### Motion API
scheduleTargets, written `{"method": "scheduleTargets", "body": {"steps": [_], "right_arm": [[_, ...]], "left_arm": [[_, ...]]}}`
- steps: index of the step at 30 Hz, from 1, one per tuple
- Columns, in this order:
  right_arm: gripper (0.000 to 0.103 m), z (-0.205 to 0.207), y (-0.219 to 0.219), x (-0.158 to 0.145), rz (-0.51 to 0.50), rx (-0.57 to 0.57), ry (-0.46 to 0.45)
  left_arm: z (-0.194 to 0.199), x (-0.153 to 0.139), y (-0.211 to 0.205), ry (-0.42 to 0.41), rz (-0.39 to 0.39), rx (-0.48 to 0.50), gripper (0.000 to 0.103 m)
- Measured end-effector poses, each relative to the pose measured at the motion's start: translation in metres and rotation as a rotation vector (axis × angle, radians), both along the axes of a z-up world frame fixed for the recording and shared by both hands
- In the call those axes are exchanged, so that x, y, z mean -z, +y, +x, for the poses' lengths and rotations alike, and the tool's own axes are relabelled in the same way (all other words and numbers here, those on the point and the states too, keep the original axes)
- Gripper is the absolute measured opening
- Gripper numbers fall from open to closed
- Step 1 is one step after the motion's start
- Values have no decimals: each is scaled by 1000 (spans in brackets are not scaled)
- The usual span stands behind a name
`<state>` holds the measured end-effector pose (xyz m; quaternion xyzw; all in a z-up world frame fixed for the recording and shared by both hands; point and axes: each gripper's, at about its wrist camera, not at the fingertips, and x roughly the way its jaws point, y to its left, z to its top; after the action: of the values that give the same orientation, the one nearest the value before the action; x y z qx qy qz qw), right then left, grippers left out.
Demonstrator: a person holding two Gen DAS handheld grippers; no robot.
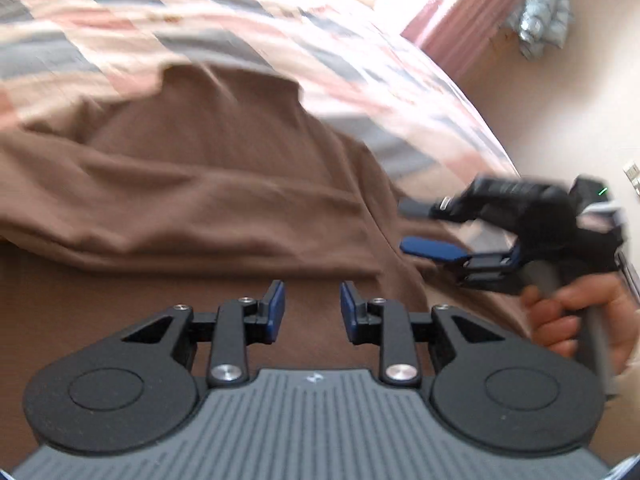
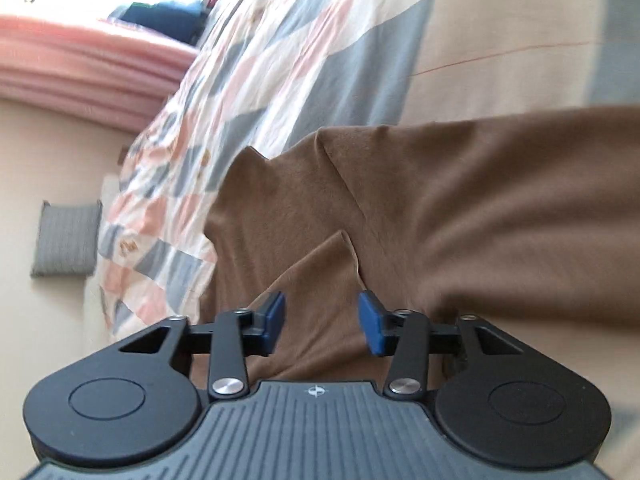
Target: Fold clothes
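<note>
Left wrist view: my left gripper has jaws apart, empty, over the brown garment lying on the patchwork bedspread; my right gripper is spread too, a hand on its handle. Right wrist view: right gripper jaws apart, holding nothing, brown garment folds just ahead.

We see daylight blowing out the top of both views, motion blur smearing the patterned bedspread, and fisheye bending at the edges.
</note>
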<state>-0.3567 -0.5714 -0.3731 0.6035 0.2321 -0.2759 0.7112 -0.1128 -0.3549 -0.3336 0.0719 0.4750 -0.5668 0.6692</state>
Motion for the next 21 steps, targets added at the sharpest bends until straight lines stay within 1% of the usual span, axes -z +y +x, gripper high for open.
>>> {"method": "scheduleTargets", "body": {"steps": [2, 4, 5, 8, 11, 12, 13, 15, 17, 18, 20, 21], "right_arm": [[44, 11, -7, 2, -50, -55, 34], [44, 22, -8, 4, -115, -117, 75], [44, 28, -8, 6, -137, -144, 96], [44, 36, -9, 15, -149, -173, 112], [44, 43, -14, 26, -142, -165, 82], [30, 46, -15, 27, -140, -173, 68], [4, 49, -17, 27, -140, -185, 55], [3, 52, -14, 15, -179, -220, 38], [3, 47, -9, -8, -254, -233, 37], [3, 41, -9, -19, -269, -217, 42], [3, 21, -11, -34, -266, -146, 69], [3, 9, -13, -38, -256, -109, 97]], "left_arm": [[17, -9, 5, -18, -7, -47, 26], [35, -16, 12, -20, -7, -92, 31], [44, -17, 16, -19, -2, -113, 31], [70, -17, 26, -15, 22, -170, 31], [97, -16, 36, 1, 32, -229, 31], [106, -16, 40, 11, 30, -249, 31], [115, -15, 43, 21, 29, -269, 31], [133, -15, 49, 31, 23, -312, 31], [152, -17, 53, 33, 11, -350, 29], [162, -18, 55, 32, 3, -366, 29], [181, -19, 56, 38, -6, -398, 29], [190, -17, 56, 51, -7, -411, 24]]}}
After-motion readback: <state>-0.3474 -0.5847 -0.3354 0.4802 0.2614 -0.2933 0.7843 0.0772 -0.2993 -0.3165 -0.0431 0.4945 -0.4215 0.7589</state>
